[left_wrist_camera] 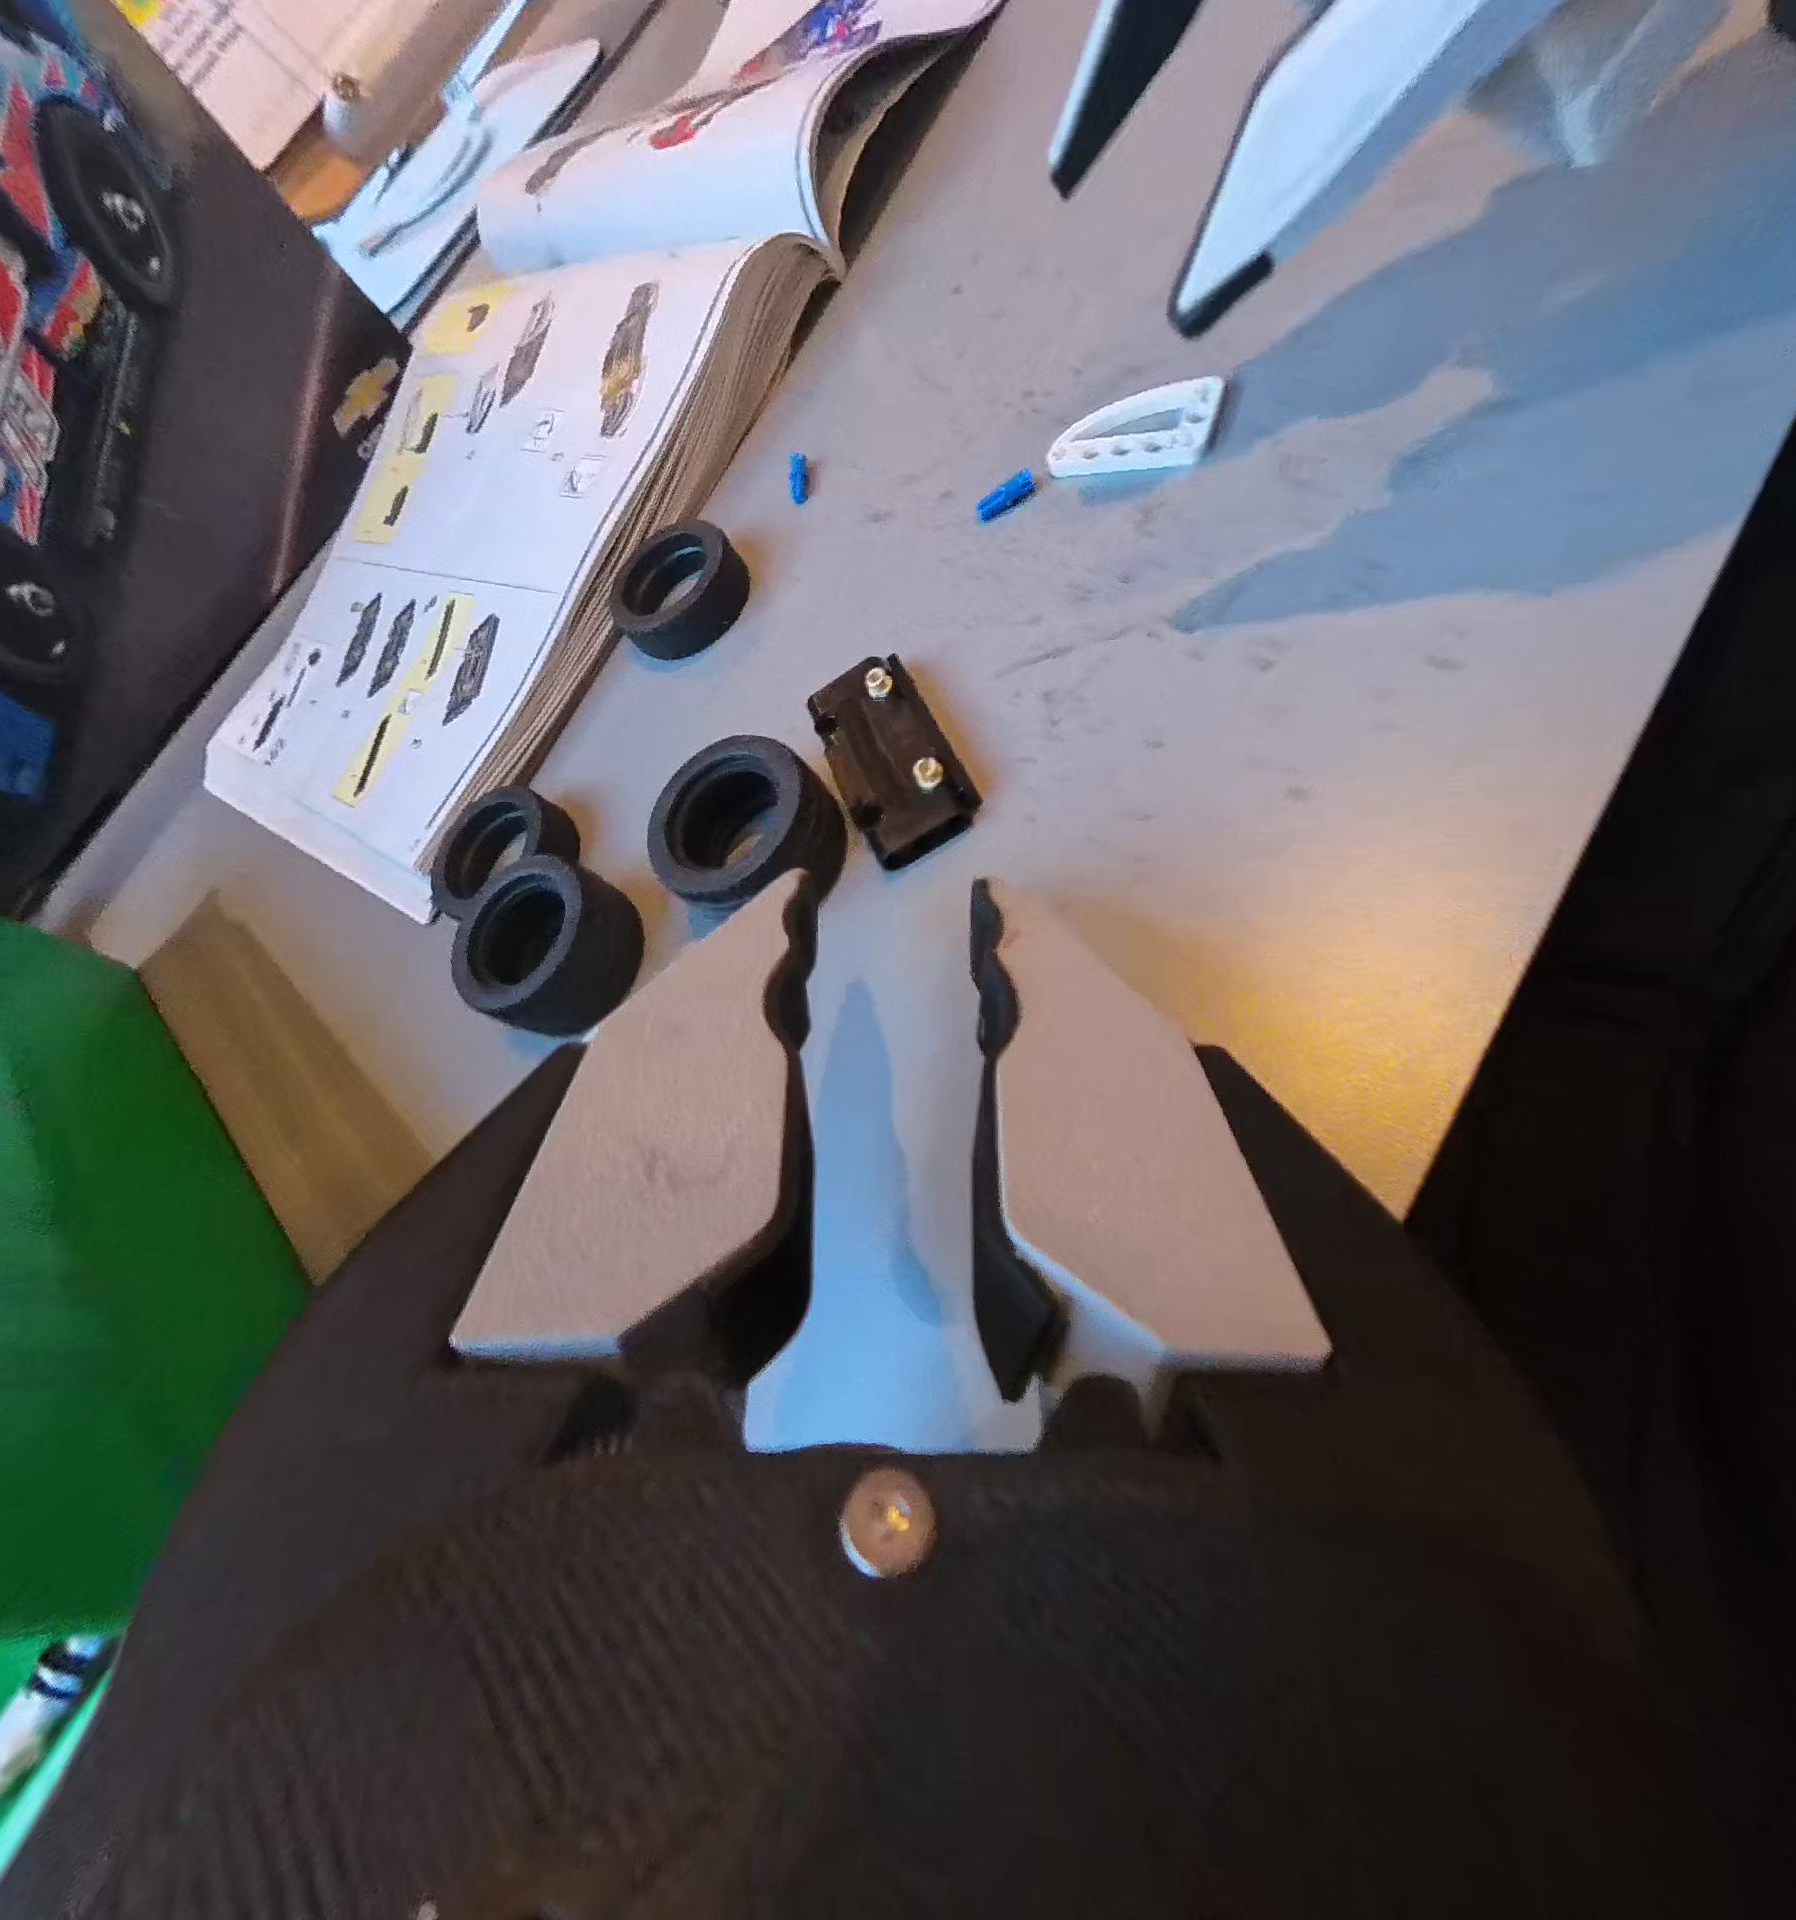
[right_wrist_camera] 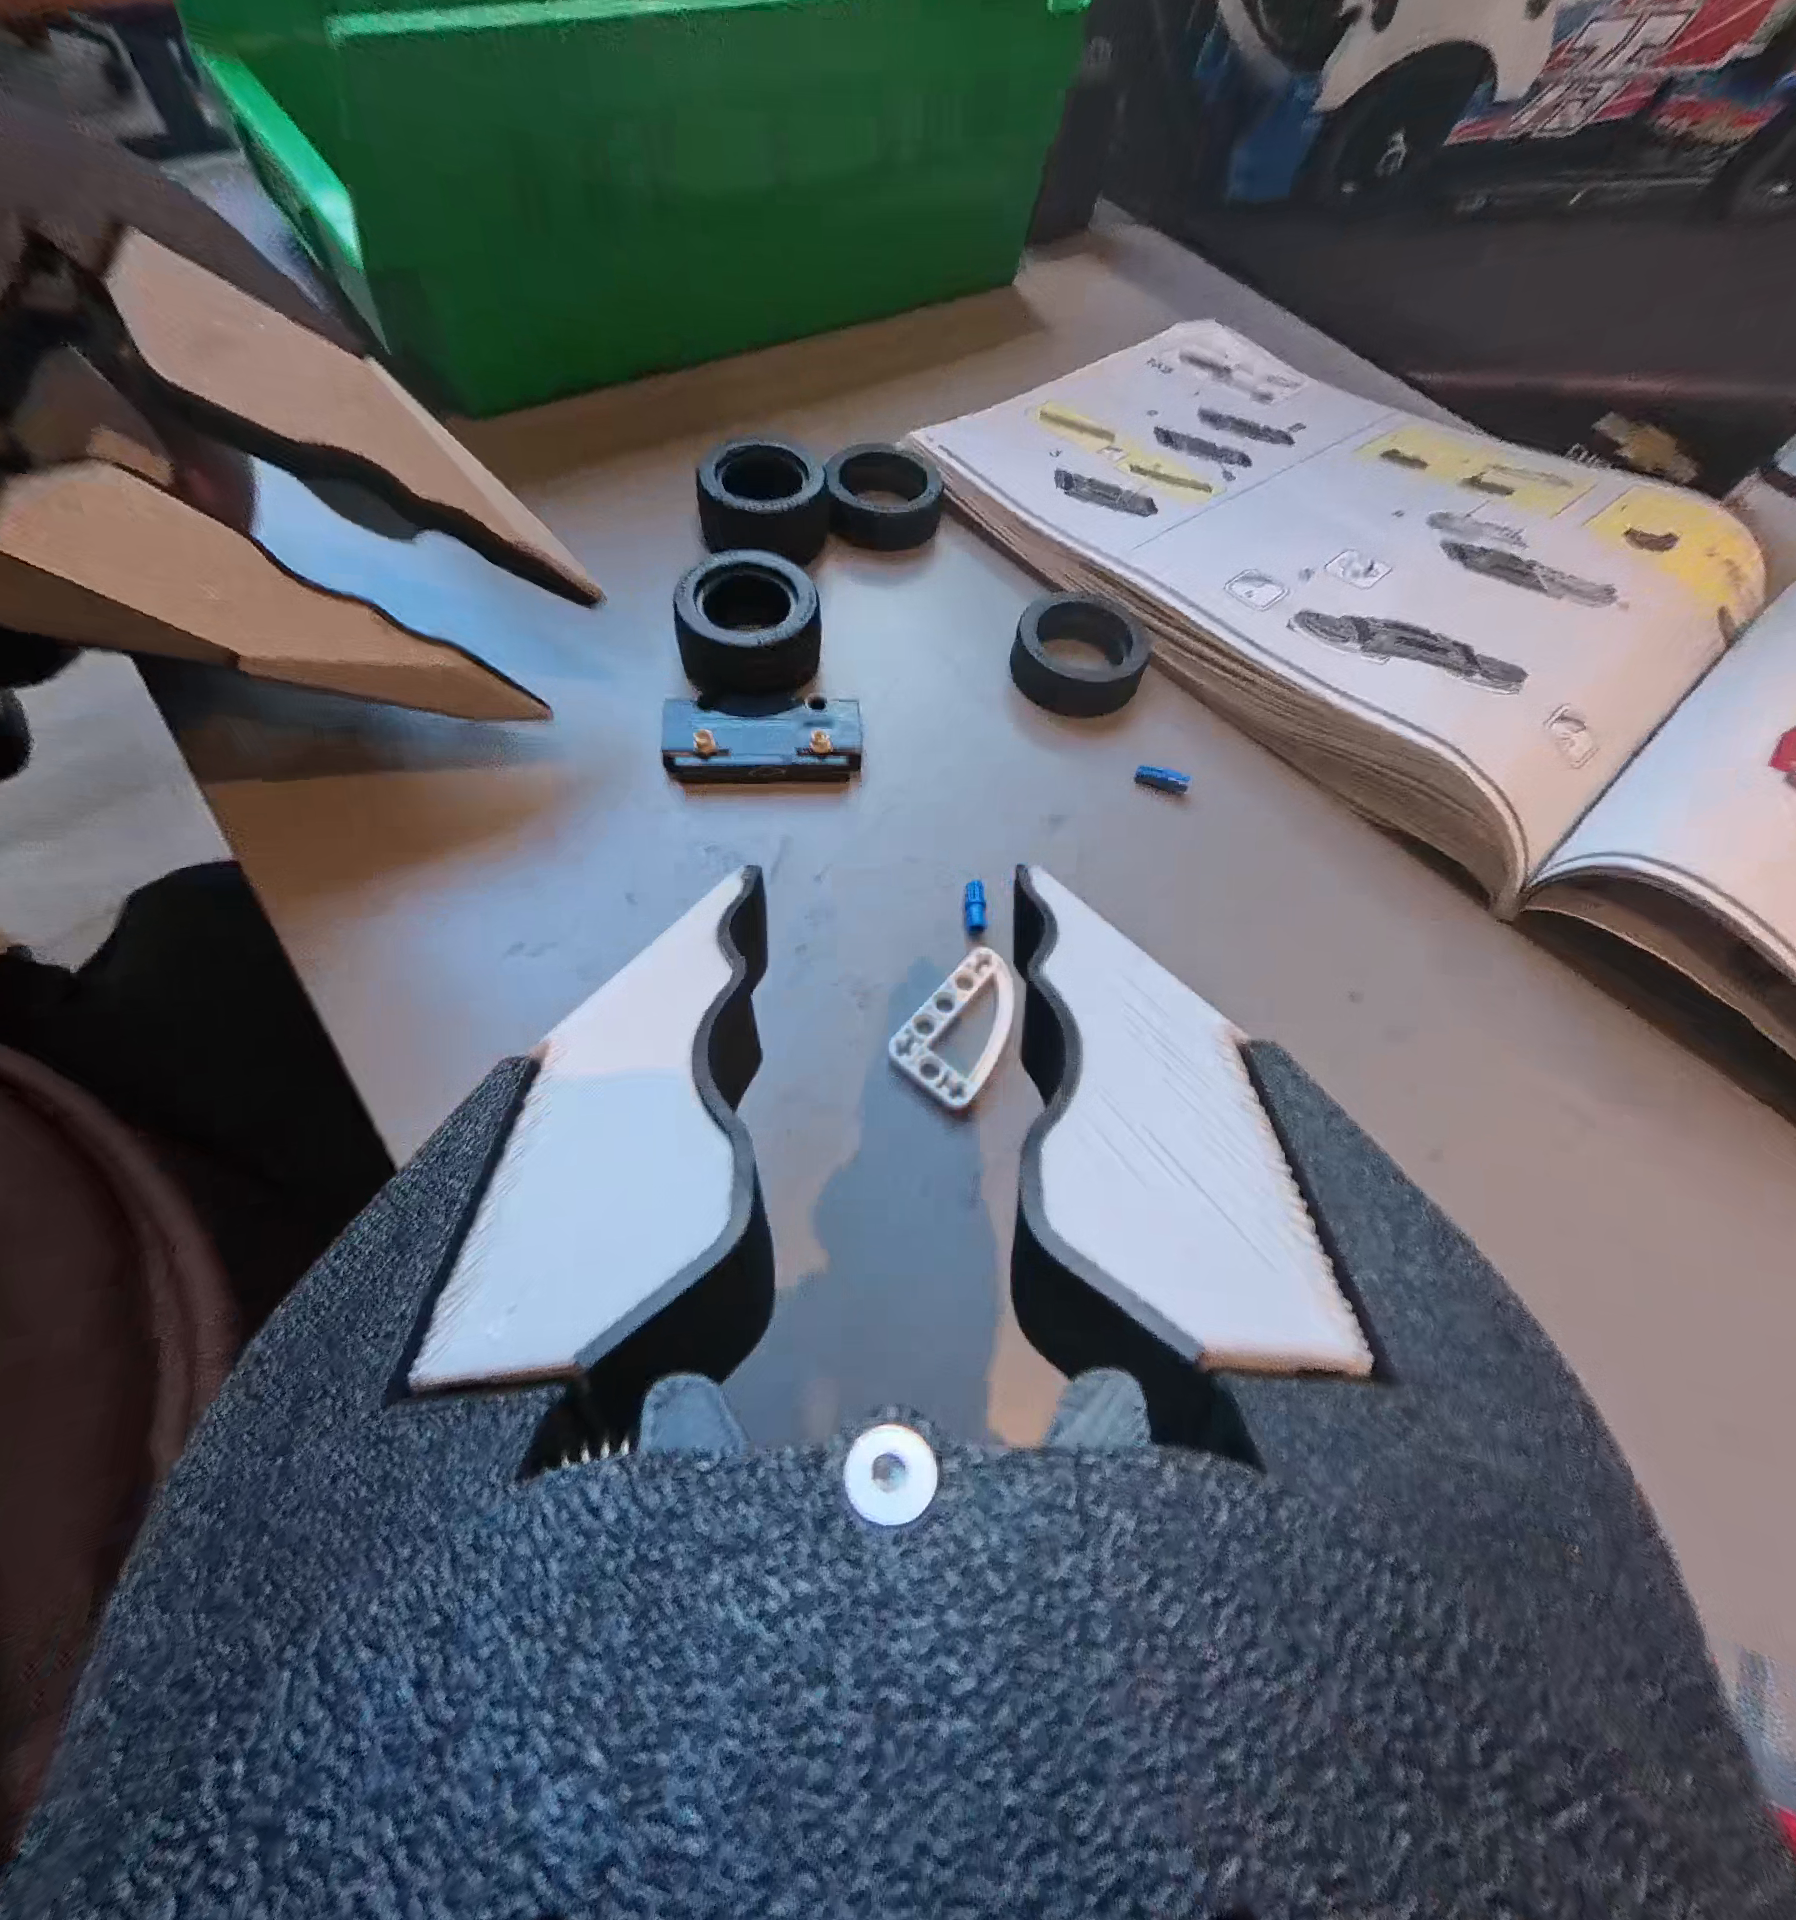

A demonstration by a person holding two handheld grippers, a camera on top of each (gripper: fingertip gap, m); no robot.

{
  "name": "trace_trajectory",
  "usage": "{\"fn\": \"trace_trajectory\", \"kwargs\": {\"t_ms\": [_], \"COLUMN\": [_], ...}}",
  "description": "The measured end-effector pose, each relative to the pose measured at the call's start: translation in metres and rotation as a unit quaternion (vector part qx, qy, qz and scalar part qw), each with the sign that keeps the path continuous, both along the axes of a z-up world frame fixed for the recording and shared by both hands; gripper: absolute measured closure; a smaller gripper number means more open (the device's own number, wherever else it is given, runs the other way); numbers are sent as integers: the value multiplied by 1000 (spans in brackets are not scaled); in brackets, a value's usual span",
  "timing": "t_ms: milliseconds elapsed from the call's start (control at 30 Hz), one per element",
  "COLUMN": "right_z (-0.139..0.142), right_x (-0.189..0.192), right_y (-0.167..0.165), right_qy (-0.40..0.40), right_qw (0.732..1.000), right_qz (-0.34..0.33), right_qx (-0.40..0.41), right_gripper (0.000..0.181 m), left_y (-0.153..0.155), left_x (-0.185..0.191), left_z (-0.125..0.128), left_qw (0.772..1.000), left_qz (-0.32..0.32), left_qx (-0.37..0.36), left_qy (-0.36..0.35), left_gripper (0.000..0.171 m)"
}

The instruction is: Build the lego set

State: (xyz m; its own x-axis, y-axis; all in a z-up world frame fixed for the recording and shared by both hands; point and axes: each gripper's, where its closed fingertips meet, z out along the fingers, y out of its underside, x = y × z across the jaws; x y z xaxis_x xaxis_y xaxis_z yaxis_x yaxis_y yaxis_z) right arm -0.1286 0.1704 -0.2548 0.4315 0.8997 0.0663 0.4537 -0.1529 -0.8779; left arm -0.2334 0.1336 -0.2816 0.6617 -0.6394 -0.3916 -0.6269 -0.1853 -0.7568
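The left gripper point(left_wrist_camera: 889, 899) hovers with its fingers apart and empty, tips just short of a black rectangular lego block with two brass studs point(left_wrist_camera: 894, 774) lying on the grey table point(left_wrist_camera: 1237, 727). Four black rubber tyres point(left_wrist_camera: 743, 831) lie beside it, near the open instruction booklet point(left_wrist_camera: 478, 561). The right gripper point(right_wrist_camera: 889, 883) is also spread and holds nothing; a white curved lego plate with holes point(right_wrist_camera: 951, 1029) and a small blue pin point(right_wrist_camera: 974, 902) lie on the table between its fingers. A green bin point(right_wrist_camera: 665, 197) stands behind.
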Motion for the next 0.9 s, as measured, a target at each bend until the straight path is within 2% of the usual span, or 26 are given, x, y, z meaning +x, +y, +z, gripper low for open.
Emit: {"fn": "trace_trajectory", "kwargs": {"t_ms": [100,200,333,367,433,467,567,633,900], "right_z": [-22,-33,-39,-39,-33,-29,-18,-13,0], "right_x": [-2,-2,-3,-2,-2,-2,-3,-5,-14], "right_y": [3,3,6,9,15,19,29,37,49], "right_qy": [-39,-72,-93,-90,-71,-59,-30,-18,25], "right_qw": [999,997,996,996,997,998,999,999,998], "right_qz": [3,7,14,10,1,-3,-7,-11,10], "right_qx": [-21,-5,2,2,7,11,31,39,54], "right_gripper": [133,130,141,145,145,145,148,150,152], "left_y": [0,1,0,0,-2,-1,15,25,33], "left_x": [-12,-20,-22,-21,-16,-12,-5,-4,-14], "left_z": [0,8,10,9,7,7,16,16,26], "left_qw": [999,997,998,998,999,999,998,997,992], "left_qz": [25,41,47,44,24,9,-11,-7,24], "left_qx": [-25,-19,-1,2,-11,-12,8,-5,8], "left_qy": [-30,-61,-48,-44,-44,-48,-68,-82,-120], "left_gripper": [144,144,149,151,170,171,171,171,171]}}
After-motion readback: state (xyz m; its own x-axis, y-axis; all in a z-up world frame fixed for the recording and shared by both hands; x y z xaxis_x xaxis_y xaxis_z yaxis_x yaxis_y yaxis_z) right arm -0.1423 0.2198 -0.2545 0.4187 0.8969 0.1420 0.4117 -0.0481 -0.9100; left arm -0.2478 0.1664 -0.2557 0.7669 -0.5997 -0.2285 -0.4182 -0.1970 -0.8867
